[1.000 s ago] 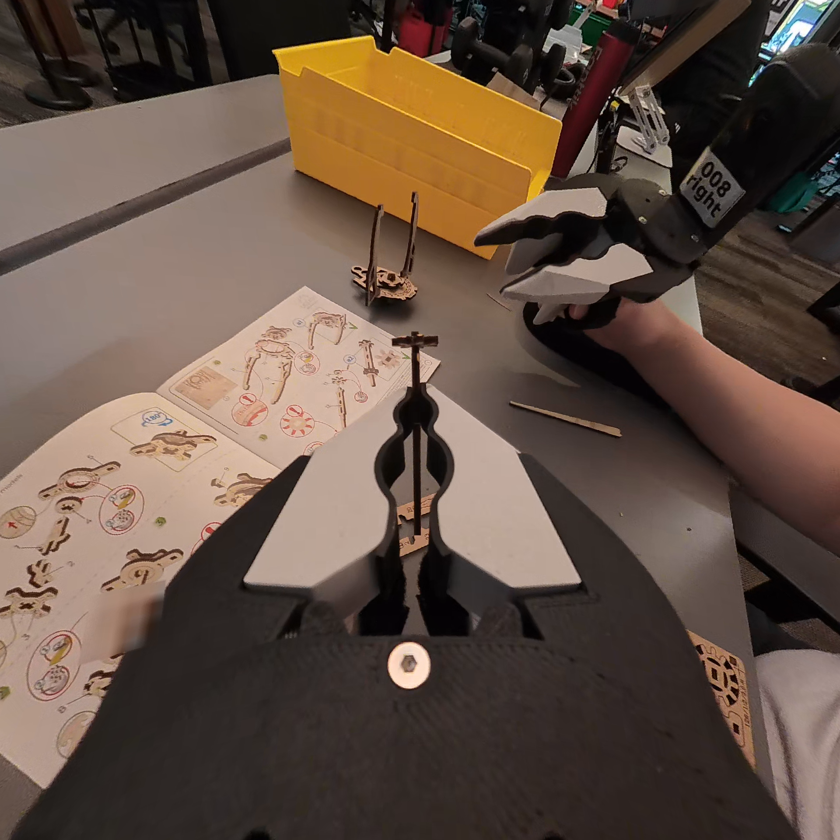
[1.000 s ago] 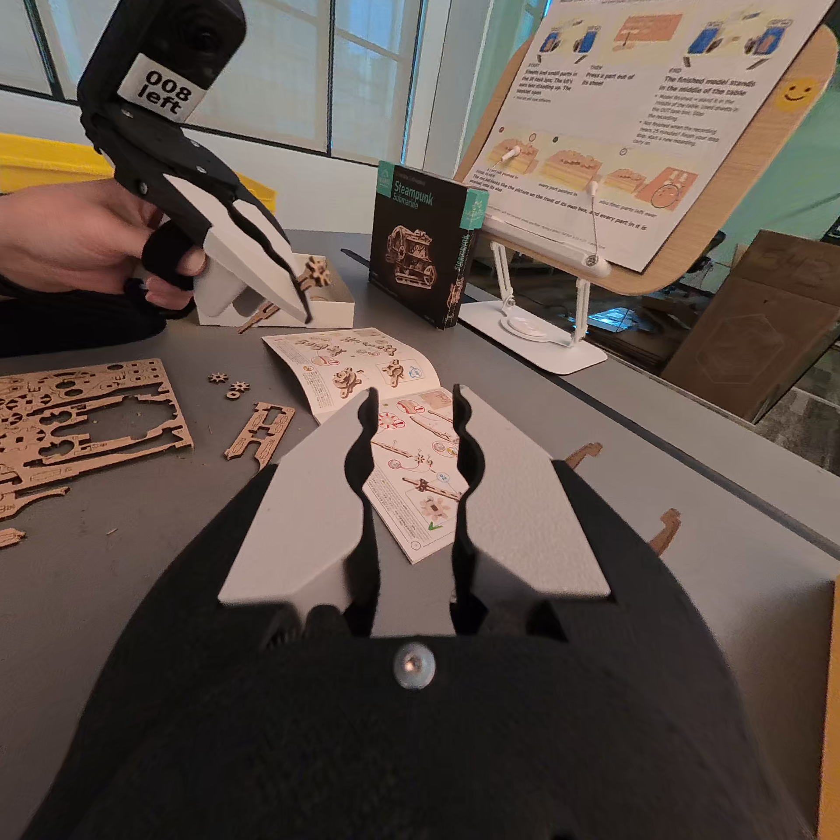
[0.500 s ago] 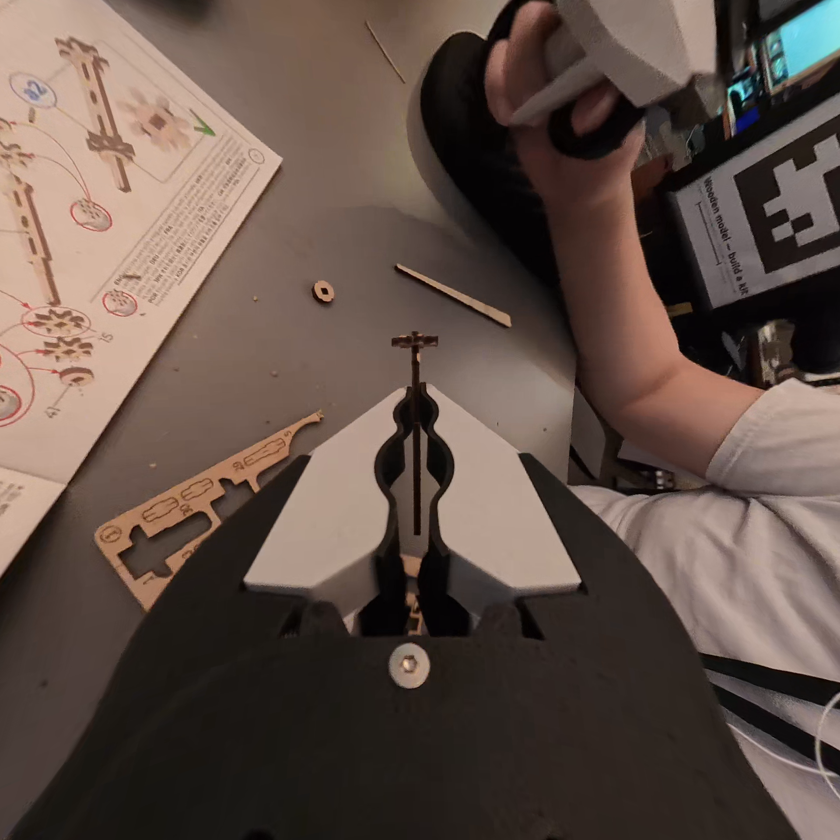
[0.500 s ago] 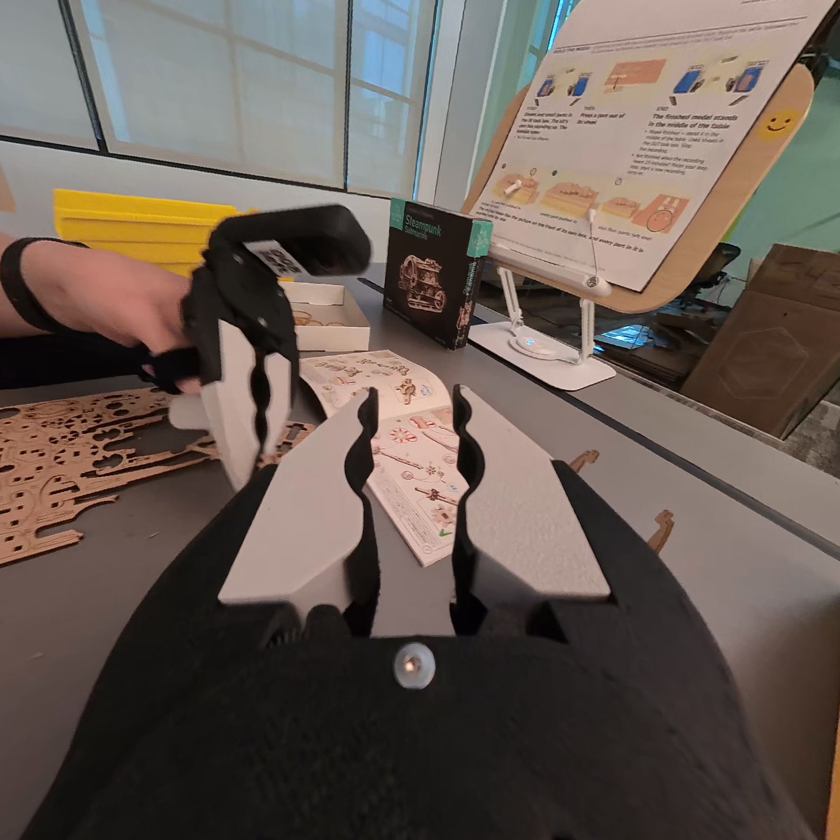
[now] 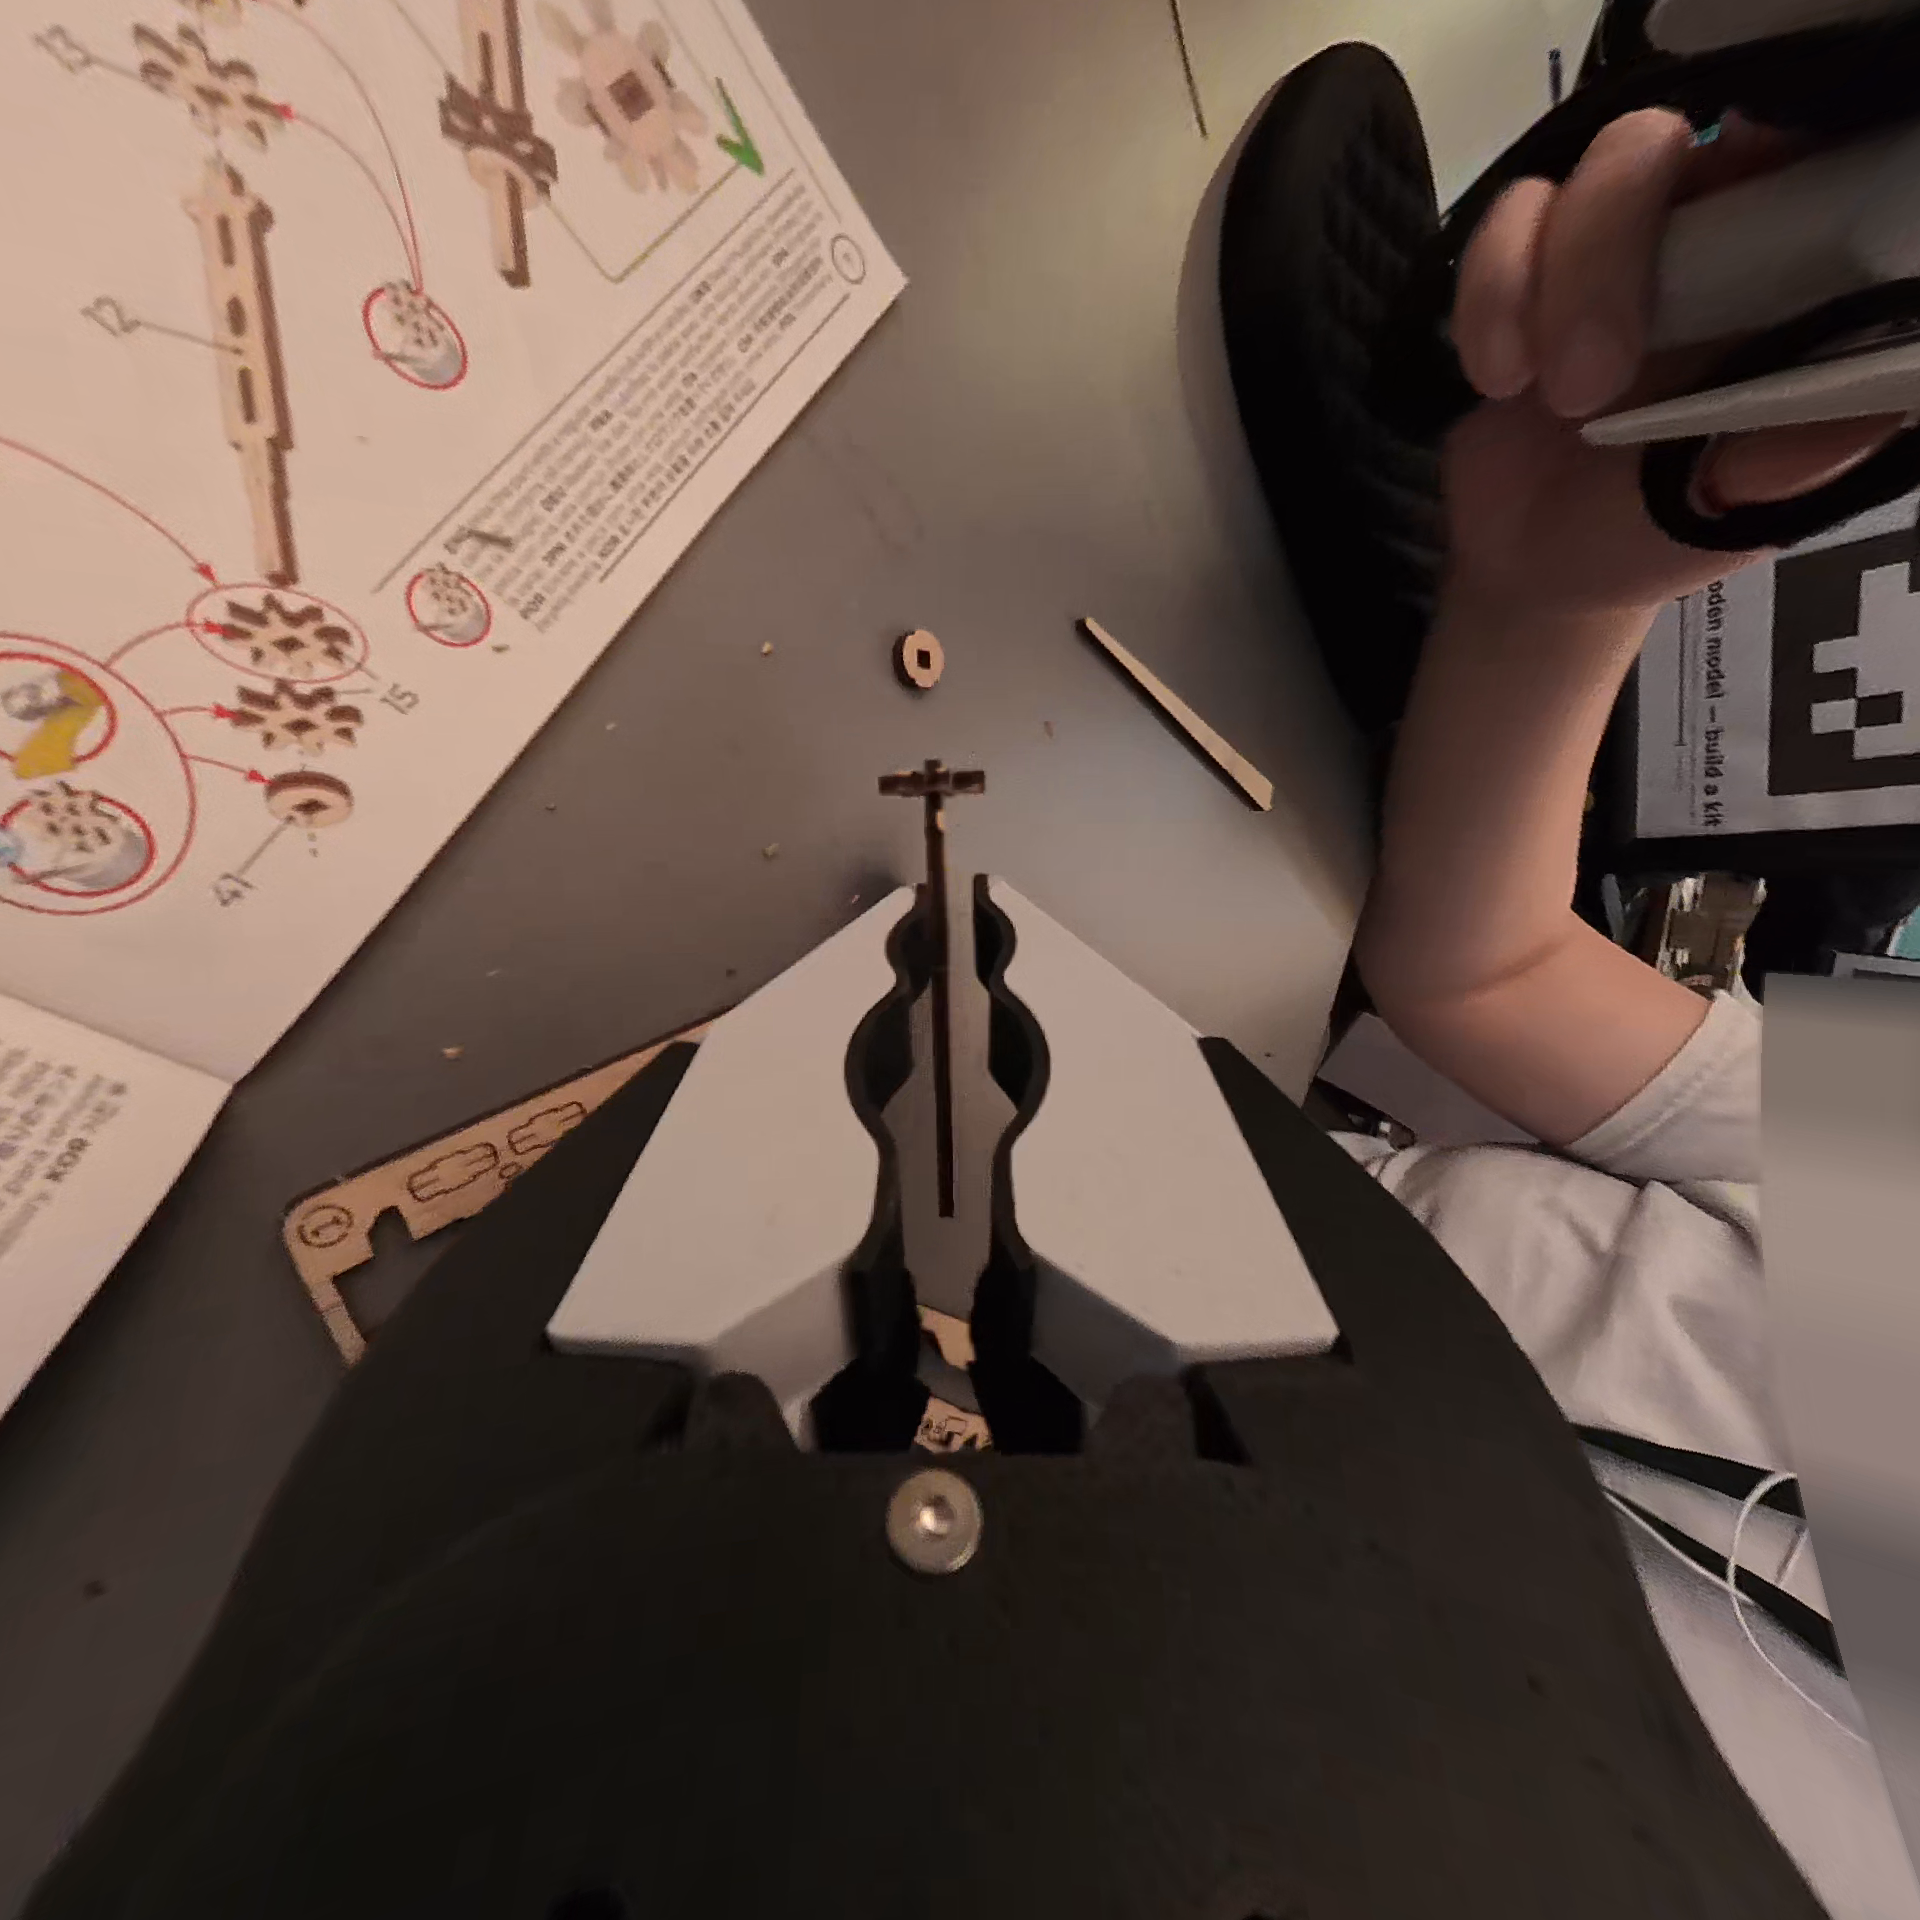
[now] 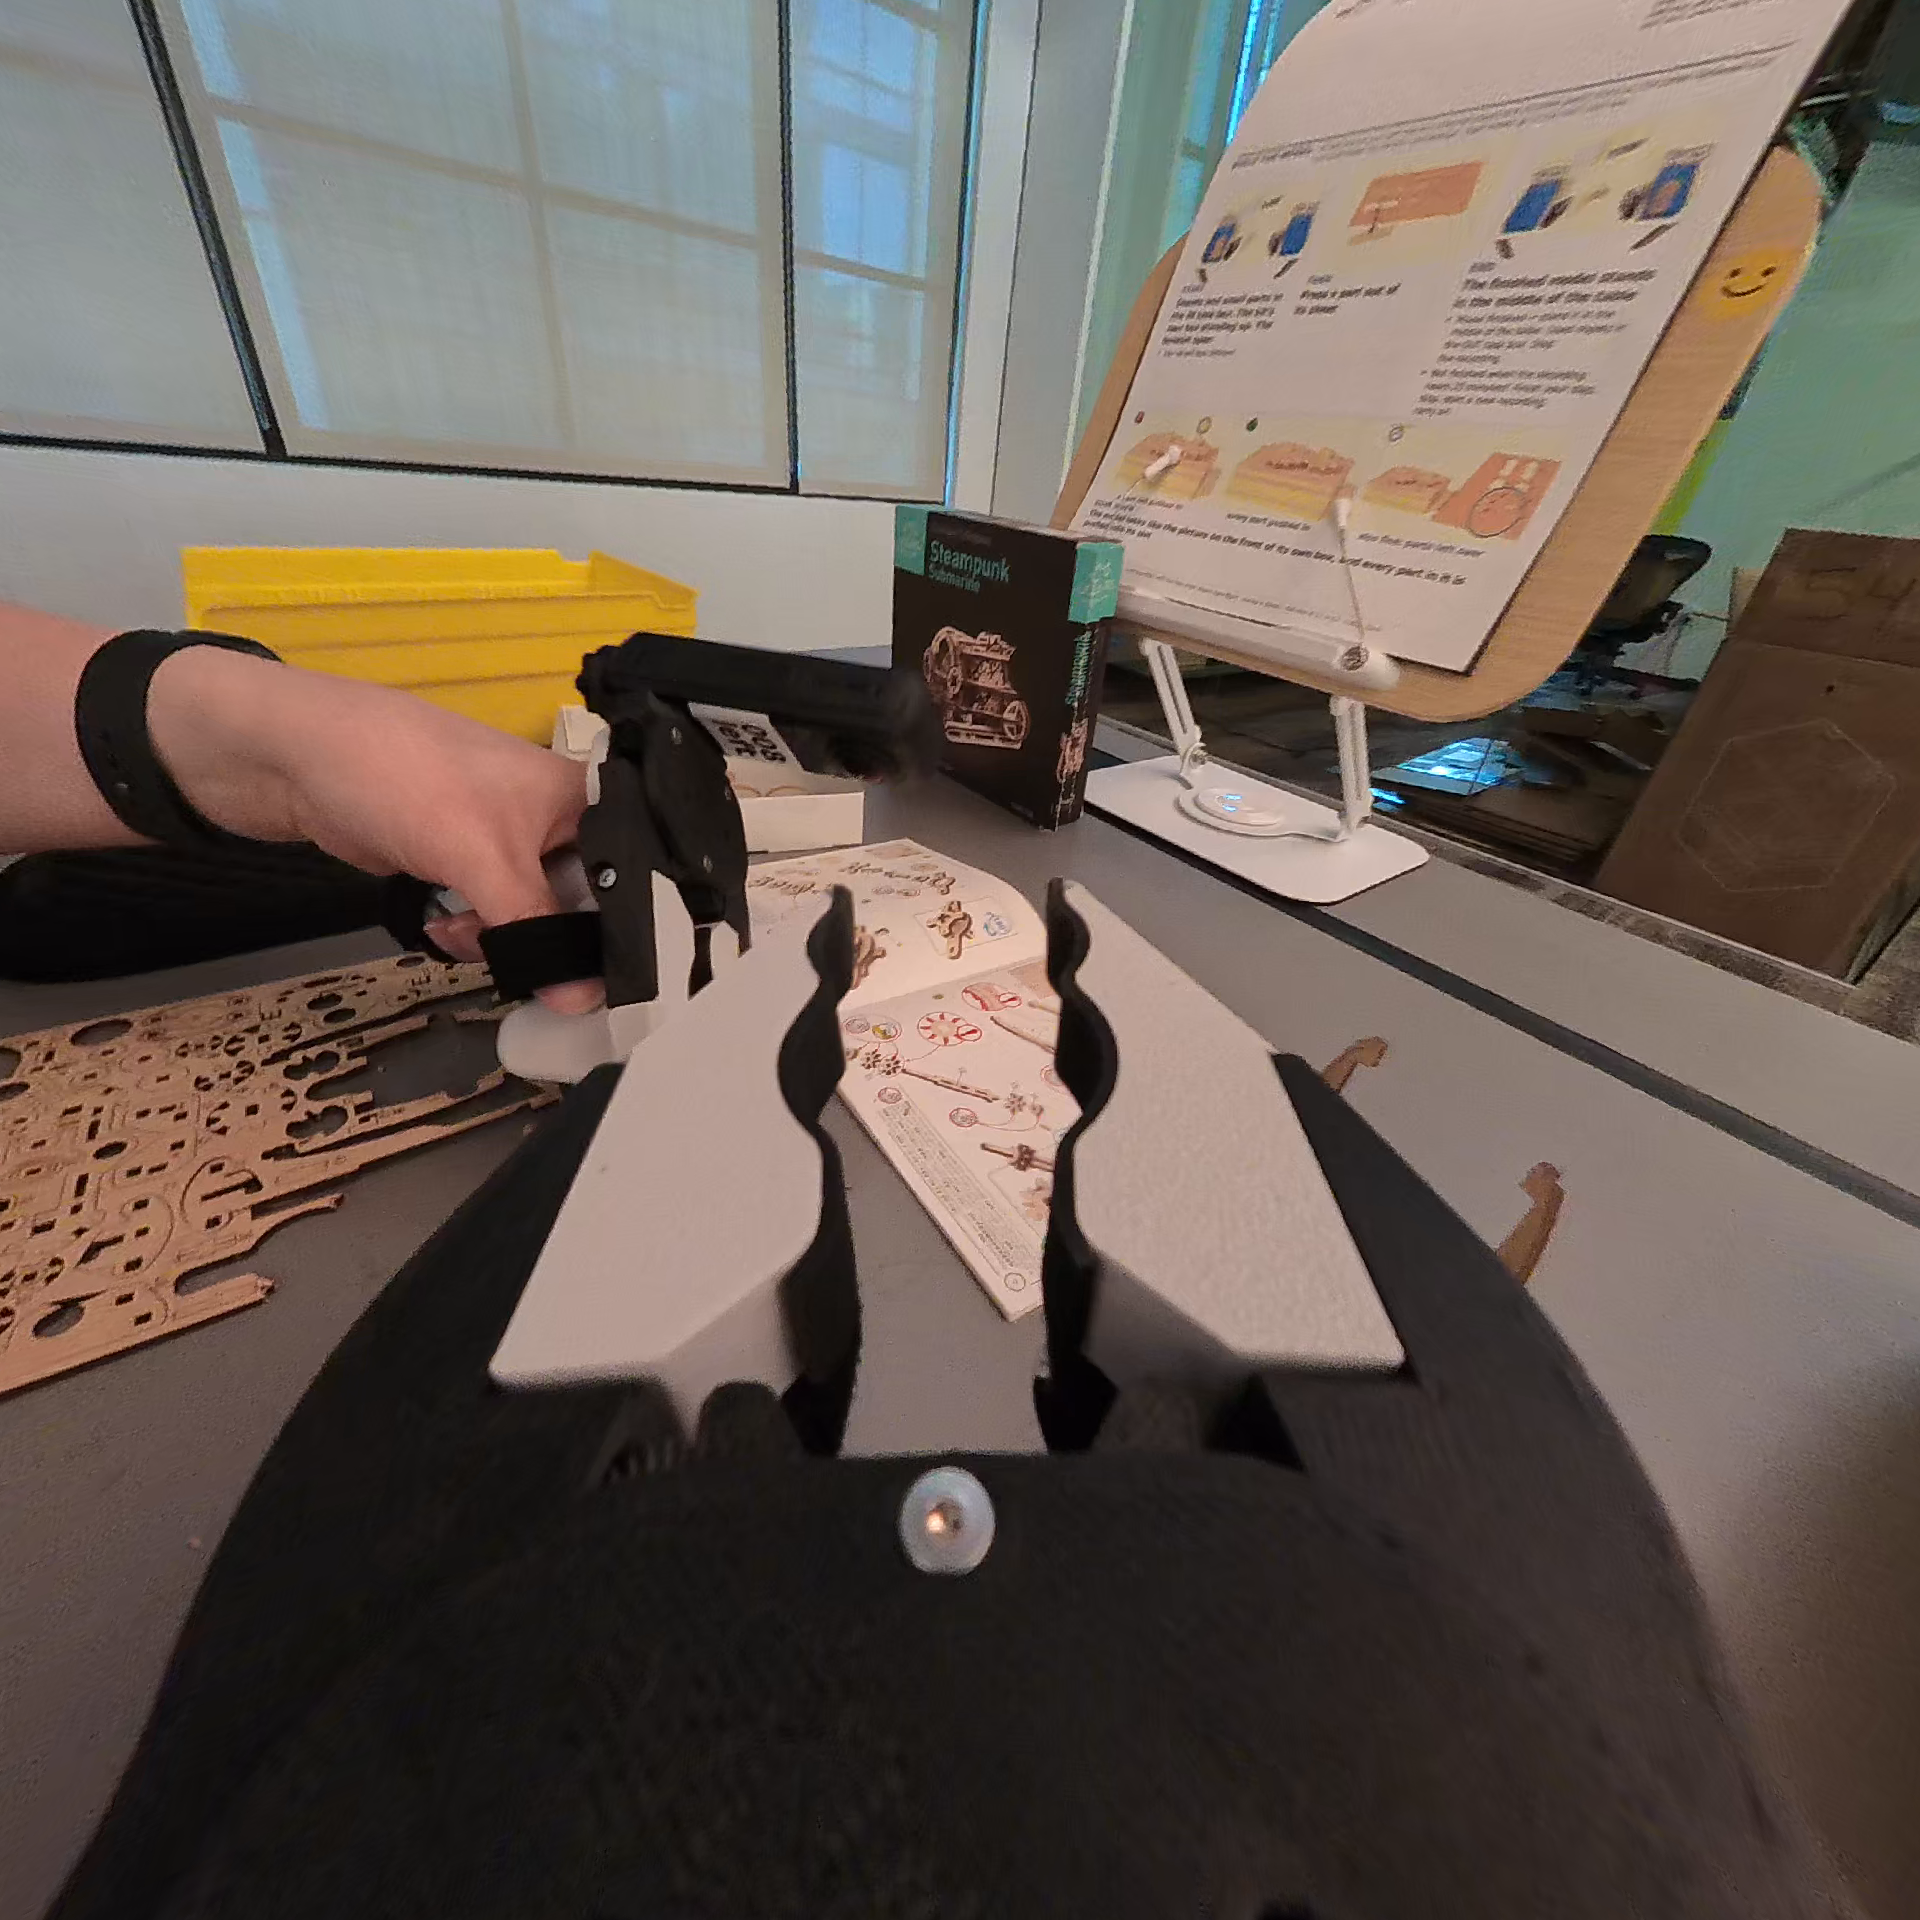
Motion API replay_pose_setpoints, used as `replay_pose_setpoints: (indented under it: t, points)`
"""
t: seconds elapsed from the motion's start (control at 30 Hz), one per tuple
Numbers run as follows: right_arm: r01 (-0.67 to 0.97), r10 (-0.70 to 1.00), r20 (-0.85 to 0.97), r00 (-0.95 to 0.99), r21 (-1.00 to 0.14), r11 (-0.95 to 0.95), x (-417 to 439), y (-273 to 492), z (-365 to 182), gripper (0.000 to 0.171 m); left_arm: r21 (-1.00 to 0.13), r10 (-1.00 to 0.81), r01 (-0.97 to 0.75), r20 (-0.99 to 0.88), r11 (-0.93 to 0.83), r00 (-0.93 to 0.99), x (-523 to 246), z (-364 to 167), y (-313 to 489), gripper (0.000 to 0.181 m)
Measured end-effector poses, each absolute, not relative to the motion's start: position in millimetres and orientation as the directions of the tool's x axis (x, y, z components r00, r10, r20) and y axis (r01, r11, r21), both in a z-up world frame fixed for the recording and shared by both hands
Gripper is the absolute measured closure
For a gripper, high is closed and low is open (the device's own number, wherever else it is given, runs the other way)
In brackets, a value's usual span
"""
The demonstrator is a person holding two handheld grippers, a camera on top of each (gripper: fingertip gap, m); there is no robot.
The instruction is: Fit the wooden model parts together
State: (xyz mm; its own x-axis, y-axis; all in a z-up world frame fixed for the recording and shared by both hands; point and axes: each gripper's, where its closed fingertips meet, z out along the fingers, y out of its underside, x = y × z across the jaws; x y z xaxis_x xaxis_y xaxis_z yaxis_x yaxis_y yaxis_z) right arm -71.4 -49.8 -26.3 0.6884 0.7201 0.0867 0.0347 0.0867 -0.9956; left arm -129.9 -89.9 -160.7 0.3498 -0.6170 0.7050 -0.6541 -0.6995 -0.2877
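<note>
The left gripper [image 5: 945, 883] points down at the grey tabletop [image 5: 727, 852], its jaws narrowed on a thin dark wooden rod [image 5: 943, 997] with a small cross-shaped piece at its tip. Partly under that gripper lies a cut-out wooden sheet strip [image 5: 436, 1184]. Just past the rod tip sit a small wooden washer [image 5: 921, 659] and a loose wooden sliver [image 5: 1174, 713], apart from each other. The open instruction booklet [image 5: 416, 416] lies toward the tabletop's far left in this view. The right gripper [image 6: 945, 914] hangs with jaws wide and empty. Beyond it stand a dark model box [image 6: 997, 665] and a yellow bin [image 6: 436, 623].
</note>
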Motion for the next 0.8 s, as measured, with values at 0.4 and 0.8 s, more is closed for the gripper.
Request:
replay_pose_setpoints:
  t: [0.4, 0.8]
  points:
    - [-0.041, 0.427, 0.031, 0.904, -0.987, 0.157, 22, -83, 2, 0.116, -0.524, -0.772, -0.567, 0.428, -0.635, 0.469, -165, -101, -54, 0.149]
    - [-0.024, -0.25, 0.061, 0.966, -0.946, -0.323, 171, -206, -61, 0.052, -0.834, -0.894, -0.483, 0.027, -0.267, 0.448, -41, -76, -110, 0.091]
